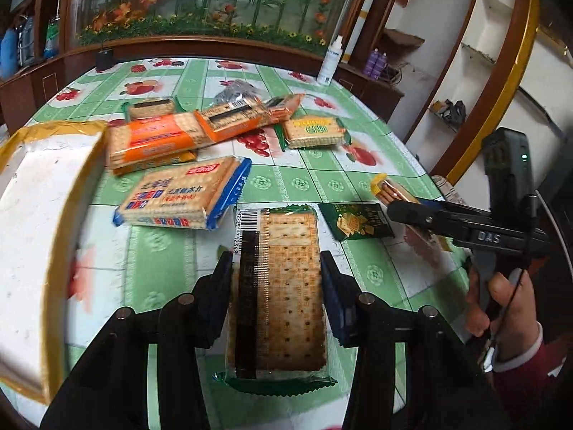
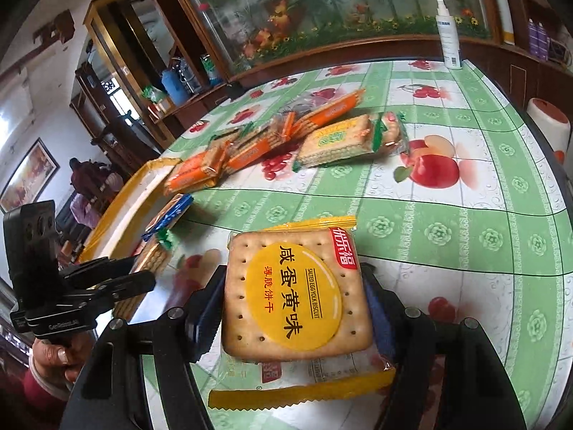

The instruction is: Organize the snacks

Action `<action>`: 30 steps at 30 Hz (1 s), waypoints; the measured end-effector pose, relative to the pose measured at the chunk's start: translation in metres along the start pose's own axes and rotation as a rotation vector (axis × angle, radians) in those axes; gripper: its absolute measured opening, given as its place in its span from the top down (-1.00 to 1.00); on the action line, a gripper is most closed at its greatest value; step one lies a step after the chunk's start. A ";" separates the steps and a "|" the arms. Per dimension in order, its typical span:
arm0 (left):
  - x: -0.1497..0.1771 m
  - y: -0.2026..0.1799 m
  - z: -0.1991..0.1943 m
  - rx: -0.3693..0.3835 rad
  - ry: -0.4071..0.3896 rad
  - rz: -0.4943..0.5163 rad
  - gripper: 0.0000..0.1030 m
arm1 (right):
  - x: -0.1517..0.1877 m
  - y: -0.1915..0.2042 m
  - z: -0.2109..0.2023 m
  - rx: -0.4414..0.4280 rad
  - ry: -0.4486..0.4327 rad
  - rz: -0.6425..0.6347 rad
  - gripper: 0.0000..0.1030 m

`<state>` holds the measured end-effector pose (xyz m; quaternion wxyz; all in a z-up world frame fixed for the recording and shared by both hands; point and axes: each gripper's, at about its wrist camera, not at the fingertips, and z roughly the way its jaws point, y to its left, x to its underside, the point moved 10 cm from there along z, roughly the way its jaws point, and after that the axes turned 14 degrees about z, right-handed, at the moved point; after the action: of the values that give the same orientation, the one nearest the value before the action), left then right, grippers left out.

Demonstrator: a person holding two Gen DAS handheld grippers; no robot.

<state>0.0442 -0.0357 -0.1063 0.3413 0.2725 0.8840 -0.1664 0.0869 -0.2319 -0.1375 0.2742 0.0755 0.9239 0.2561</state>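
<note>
Left gripper [image 1: 275,268] clamping a green-edged cracker pack [image 1: 277,286] by its long sides, pack riding clear of the table [image 1: 358,179]. Right gripper [image 2: 297,301] pinching a yellow biscuit pack [image 2: 297,294] across its width, also lifted.

Risking cracked biscuits if either grip tightens: brittle contents, thin wrap. Risking a slide out of the pads, since film is slick and both packs are hanging tilted downward.

Just ahead of the left gripper, lying flat: a blue cracker pack [image 1: 182,193] and a dark green packet [image 1: 356,220]. Possibly clipping these if carried low.

To its left, sitting close: a white box with yellow rim [image 1: 46,193], judged the likely destination. Catching a pack corner on that rim could tip it out.

Farther ahead, resting in a loose heap: orange cracker packs [image 1: 154,139]. Possibly scattering if brushed.
</note>
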 end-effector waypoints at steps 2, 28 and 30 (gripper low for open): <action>0.000 0.007 -0.014 0.025 -0.029 -0.027 0.14 | -0.001 0.009 0.000 -0.017 -0.004 -0.011 -0.39; 0.052 0.194 -0.110 -0.457 -0.112 -0.260 0.13 | 0.021 0.234 0.074 -0.263 0.077 -0.292 -0.38; 0.058 0.207 -0.109 -0.488 -0.097 -0.276 0.13 | 0.025 0.259 0.090 -0.289 0.094 -0.312 -0.38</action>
<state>0.0760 0.2027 -0.0917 0.4128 0.0509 0.9094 -0.0065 0.1149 0.0364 -0.0809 0.2751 -0.1204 0.8898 0.3435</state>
